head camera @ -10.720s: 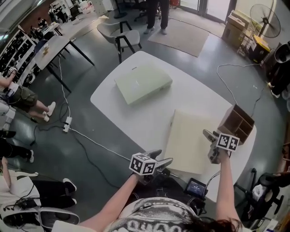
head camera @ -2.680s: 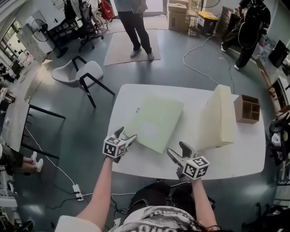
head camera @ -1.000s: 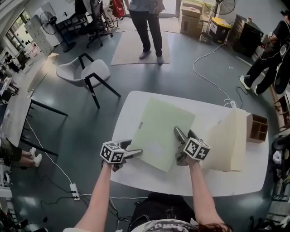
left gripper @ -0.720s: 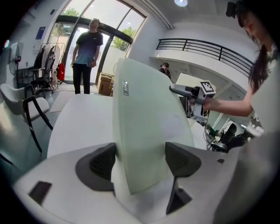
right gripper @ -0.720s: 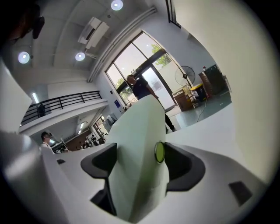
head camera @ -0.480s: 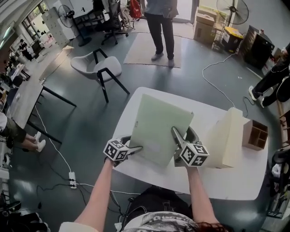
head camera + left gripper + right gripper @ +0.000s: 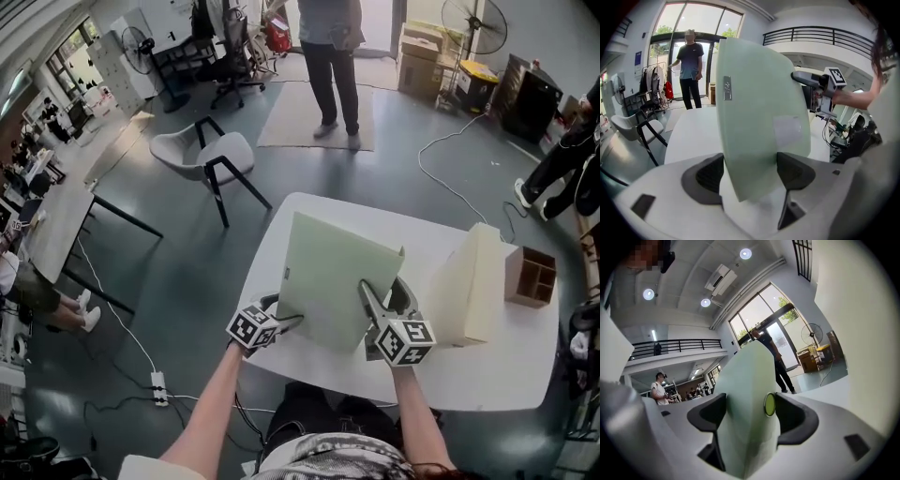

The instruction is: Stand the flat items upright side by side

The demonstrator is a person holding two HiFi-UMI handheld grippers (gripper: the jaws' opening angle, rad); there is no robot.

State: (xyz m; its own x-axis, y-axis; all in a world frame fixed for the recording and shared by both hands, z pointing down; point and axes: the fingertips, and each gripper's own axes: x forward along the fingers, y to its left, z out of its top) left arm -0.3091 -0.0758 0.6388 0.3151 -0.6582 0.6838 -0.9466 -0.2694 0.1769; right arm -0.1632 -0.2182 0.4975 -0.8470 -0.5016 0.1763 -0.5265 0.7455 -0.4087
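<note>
At the white bench (image 7: 497,375), the left gripper (image 7: 286,323) and the right gripper (image 7: 386,298), its jaws just closing, clamp opposite edges of the green panel (image 7: 337,272), tilted steeply near the upright cream panel (image 7: 473,286).

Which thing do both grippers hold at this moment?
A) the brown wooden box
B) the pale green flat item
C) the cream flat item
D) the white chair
B: the pale green flat item sits between the jaws of the left gripper and of the right gripper, whose jaws have just been closing on it; the cream flat item stands apart.
</note>
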